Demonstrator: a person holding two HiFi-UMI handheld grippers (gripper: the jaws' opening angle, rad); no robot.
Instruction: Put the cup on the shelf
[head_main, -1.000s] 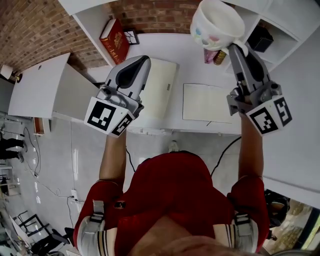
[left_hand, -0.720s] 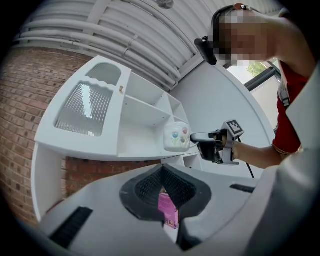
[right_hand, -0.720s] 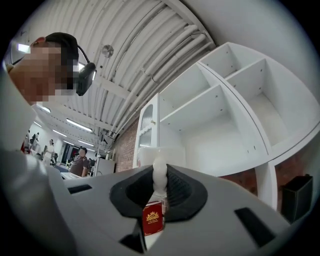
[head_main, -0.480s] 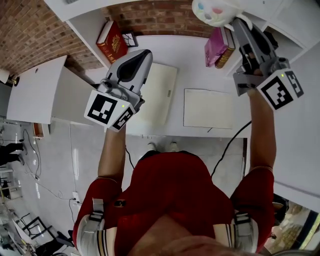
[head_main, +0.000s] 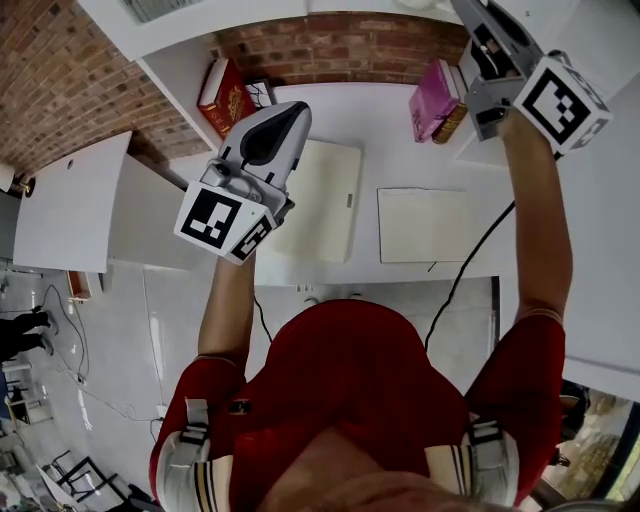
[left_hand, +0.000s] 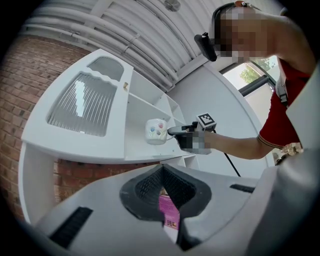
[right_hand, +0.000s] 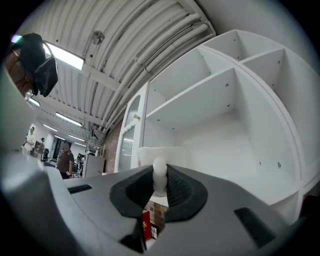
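The white cup (left_hand: 156, 131) with coloured dots hangs at the open white shelf (left_hand: 134, 150), level with its board; I cannot tell whether it rests on it. My right gripper (left_hand: 175, 131) is shut on its handle. In the right gripper view the handle (right_hand: 159, 175) sits pinched between the jaws of that gripper (right_hand: 159, 186), the cup's body just beyond, with an empty shelf compartment (right_hand: 235, 130) behind. In the head view the right gripper (head_main: 480, 22) reaches up past the top edge and the cup is out of sight. My left gripper (head_main: 288, 118) hovers over the desk, shut and empty.
A white desk (head_main: 380, 120) lies below with a cream pad (head_main: 325, 200) and a white notebook (head_main: 428, 225). A pink book (head_main: 432, 98) stands at the back right, a red book (head_main: 225, 92) at the back left against the brick wall. A cable hangs off the desk's front.
My right gripper has risen and moved away toward the shelf with the cup, which has left the top of the head view. The left gripper has barely moved.
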